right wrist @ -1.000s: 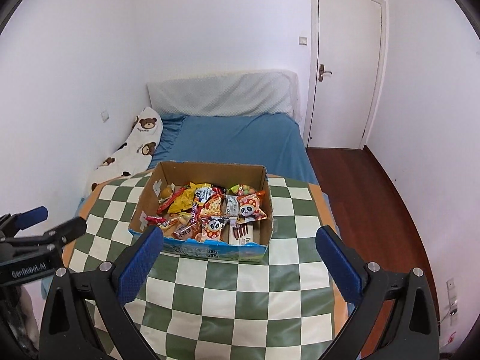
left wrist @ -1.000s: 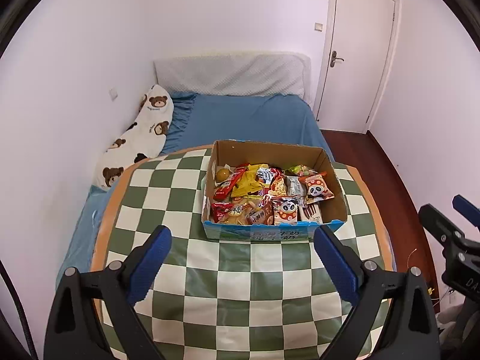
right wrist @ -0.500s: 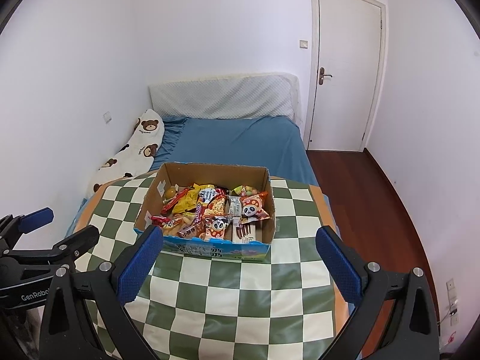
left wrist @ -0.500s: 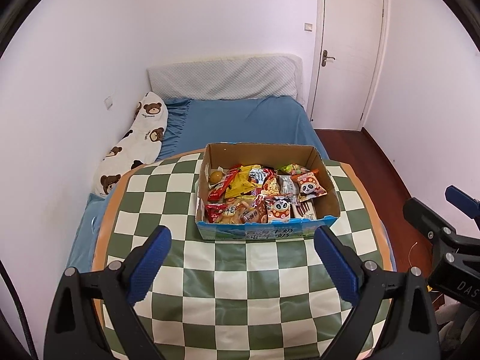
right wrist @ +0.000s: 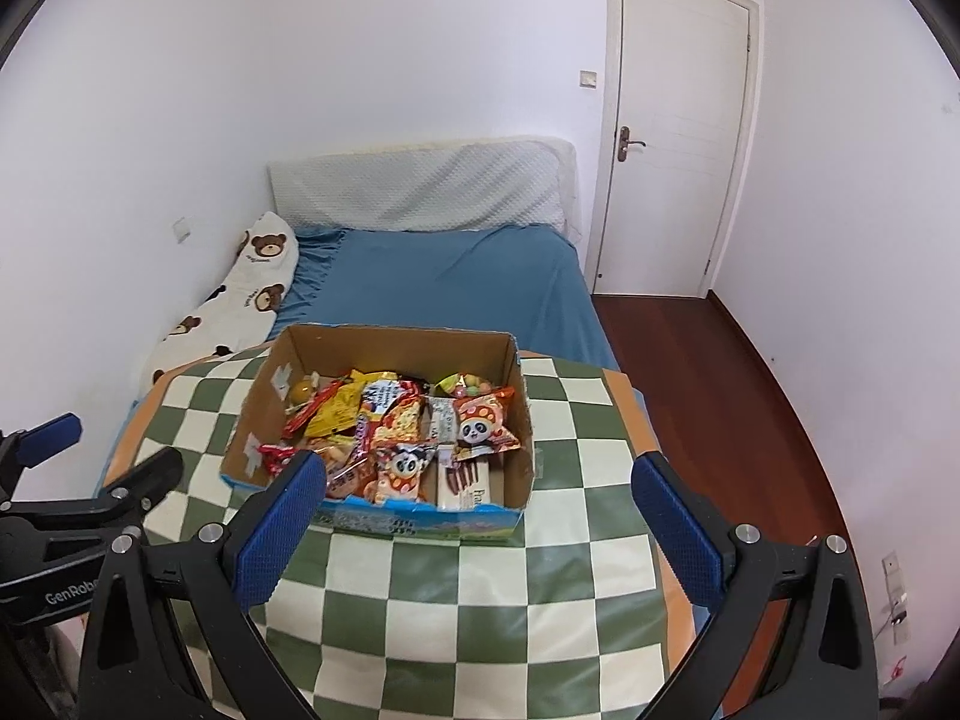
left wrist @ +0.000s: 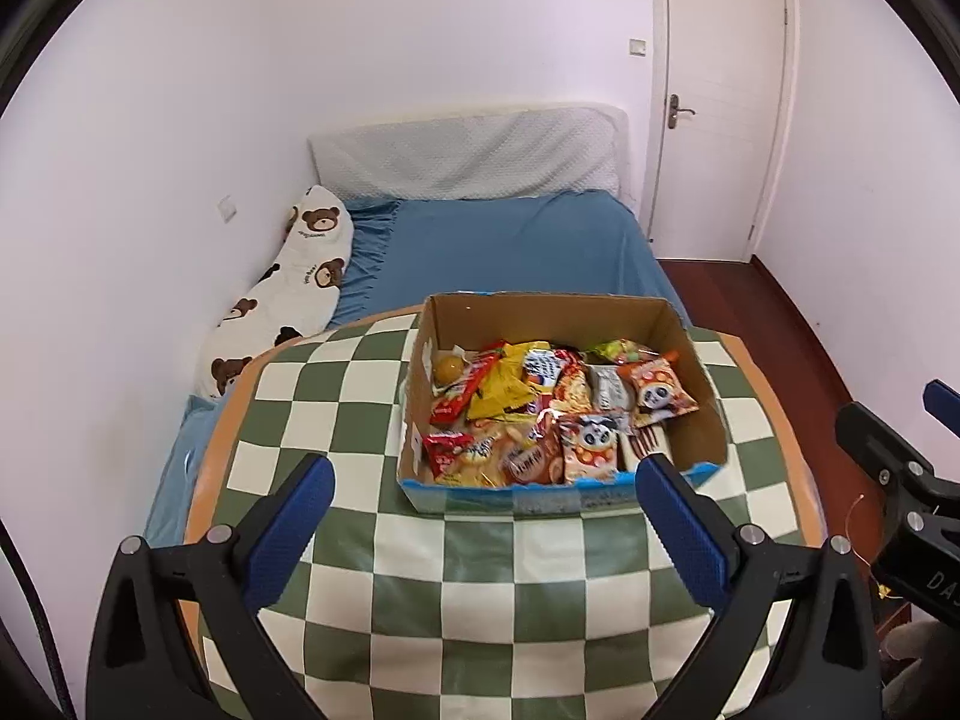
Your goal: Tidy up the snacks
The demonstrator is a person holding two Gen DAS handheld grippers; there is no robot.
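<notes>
An open cardboard box (left wrist: 555,307) (right wrist: 396,341) stands on a green and cream checked table (left wrist: 480,576) (right wrist: 480,576). It holds several snack packets: panda packets (left wrist: 657,393) (right wrist: 480,426), a yellow packet (left wrist: 501,387) (right wrist: 336,411), red packets (left wrist: 447,447) and a chocolate stick box (right wrist: 465,486). My left gripper (left wrist: 483,483) is open and empty, above the table just short of the box. My right gripper (right wrist: 480,486) is open and empty, also just short of the box. The right gripper also shows at the right edge of the left wrist view (left wrist: 900,468), the left gripper at the left edge of the right wrist view (right wrist: 90,492).
A bed with a blue sheet (left wrist: 510,246) (right wrist: 450,282) lies behind the table, with a bear-print pillow (left wrist: 288,294) (right wrist: 240,294) along the left wall. A white door (left wrist: 720,108) (right wrist: 678,132) is at the back right. Wooden floor (right wrist: 720,390) lies to the right.
Both grippers have risen and drawn back slightly, so the box sits lower and nearer the fingertips in both views. Both stay open and empty.
</notes>
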